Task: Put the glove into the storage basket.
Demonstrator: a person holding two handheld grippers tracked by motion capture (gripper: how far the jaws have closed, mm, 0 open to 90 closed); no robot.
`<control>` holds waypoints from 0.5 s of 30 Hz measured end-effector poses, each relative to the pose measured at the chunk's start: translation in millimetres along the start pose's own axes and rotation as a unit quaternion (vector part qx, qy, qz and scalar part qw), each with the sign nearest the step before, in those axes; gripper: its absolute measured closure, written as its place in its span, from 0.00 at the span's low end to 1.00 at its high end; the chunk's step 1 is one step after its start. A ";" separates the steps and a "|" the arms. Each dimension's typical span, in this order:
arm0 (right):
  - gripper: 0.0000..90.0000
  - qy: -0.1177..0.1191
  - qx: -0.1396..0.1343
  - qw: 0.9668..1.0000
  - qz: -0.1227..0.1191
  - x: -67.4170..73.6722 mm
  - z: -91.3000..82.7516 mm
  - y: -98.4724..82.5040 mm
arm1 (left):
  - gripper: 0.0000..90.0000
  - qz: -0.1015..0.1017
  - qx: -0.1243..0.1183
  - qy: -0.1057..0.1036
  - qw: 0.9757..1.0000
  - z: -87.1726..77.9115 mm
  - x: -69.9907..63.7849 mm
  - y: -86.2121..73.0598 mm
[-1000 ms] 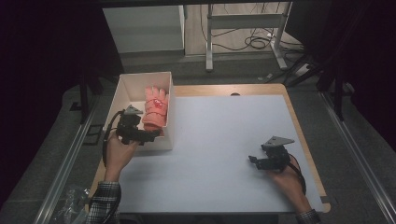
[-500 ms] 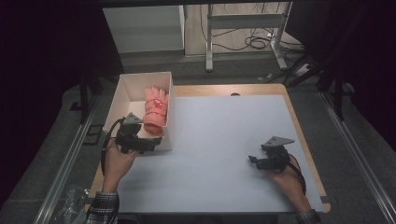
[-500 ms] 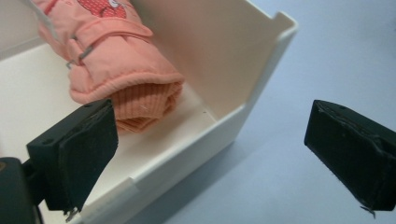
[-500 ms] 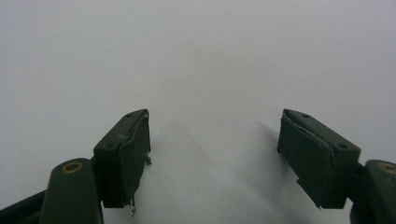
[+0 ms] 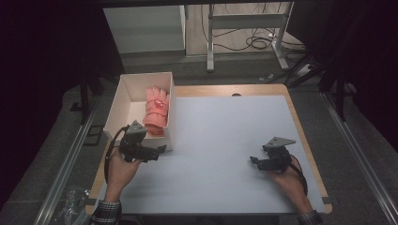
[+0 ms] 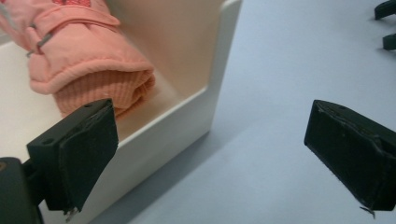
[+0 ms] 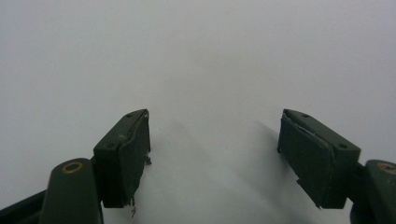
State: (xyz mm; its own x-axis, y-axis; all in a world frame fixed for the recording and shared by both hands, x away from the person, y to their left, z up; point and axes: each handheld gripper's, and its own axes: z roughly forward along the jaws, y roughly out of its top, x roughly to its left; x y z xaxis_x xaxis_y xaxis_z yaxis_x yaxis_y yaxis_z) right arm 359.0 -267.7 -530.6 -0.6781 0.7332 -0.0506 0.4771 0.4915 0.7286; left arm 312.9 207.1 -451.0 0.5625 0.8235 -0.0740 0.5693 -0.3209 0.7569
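Observation:
A pink winter glove (image 5: 156,110) lies in a white open box (image 5: 123,98) at the table's left side; in the left gripper view the glove (image 6: 88,65) fills the near corner of the box (image 6: 219,70), knit cuff toward me. My left gripper (image 5: 161,149) hovers just in front of the box's near right corner, jaws wide apart with nothing between them (image 6: 210,154). My right gripper (image 5: 254,161) rests low over the pale mat at the right, pointing left, open and empty (image 7: 215,149).
A light grey mat (image 5: 225,140) covers most of the wooden table (image 5: 263,89). Dark floor and metal rails (image 5: 70,154) flank both sides. A table frame and cables (image 5: 253,42) stand beyond the far edge. Crumpled plastic (image 5: 70,206) lies at the near left.
My left gripper has drawn back from the box toward the near edge, and its jaws now point right along the box's front wall. The right gripper has stayed where it was.

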 end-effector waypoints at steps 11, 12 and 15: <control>0.28 0.000 0.000 1.000 0.000 0.1 0.0 0.0 | 0.04 0.018 -0.002 -0.018 1.000 3.8 -19.1 -7.2; 0.28 0.000 0.000 1.000 0.000 0.0 0.0 0.0 | 0.04 0.018 -0.003 -0.019 1.000 4.1 -20.5 -7.5; 0.28 0.000 0.000 1.000 0.000 0.1 0.0 0.0 | 0.04 0.021 -0.005 -0.025 0.999 6.0 -25.9 -9.1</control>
State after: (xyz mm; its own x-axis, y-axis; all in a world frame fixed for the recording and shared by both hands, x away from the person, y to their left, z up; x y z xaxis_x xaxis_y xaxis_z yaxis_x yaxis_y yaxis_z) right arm 358.9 -267.6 -530.6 -0.6779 0.7334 -0.0509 0.4768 0.4913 0.7289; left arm 296.7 185.9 -459.9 0.6153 0.7848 -0.0734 0.5380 -0.3501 0.7668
